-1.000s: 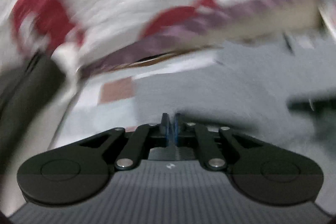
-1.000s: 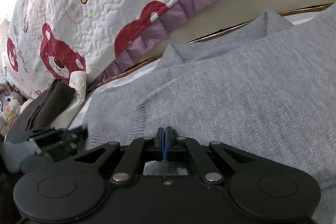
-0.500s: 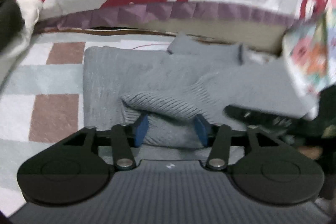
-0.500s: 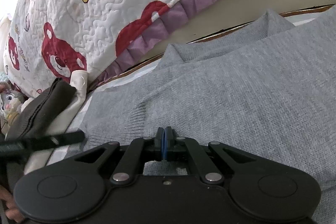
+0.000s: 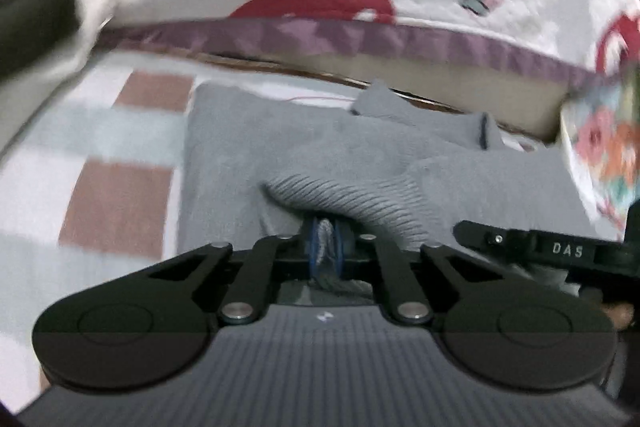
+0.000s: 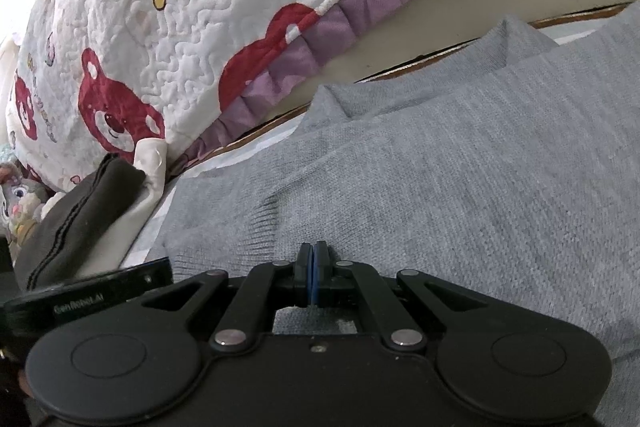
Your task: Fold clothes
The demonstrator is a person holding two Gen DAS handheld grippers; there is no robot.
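Both tongs sit low over the grey sweater, which lies spread on the checked mat ahead of me. Left gripper: pads pinched together on a bunch of grey knit just under the ribbed cuff, so it is gripping the sweater; half a second ago those pads stood wide apart either side of the cuff. Right gripper: blue pads pressed flat together at the sweater's near edge; whether any cloth is caught between them I cannot tell, since my own linkage hides the contact. It sits as it did half a second ago. Left view is smeared by motion, so the quilt with red bears and purple frill beyond the sweater reads only as blotches there; the right view shows it sharp. Far left of my right tong, a dark folded cloth leans on something white, partly cut off by the frame. A black bar marked DAS crosses right of my left tong, its far end out of frame. Flowered fabric at the right edge is too blurred to identify.
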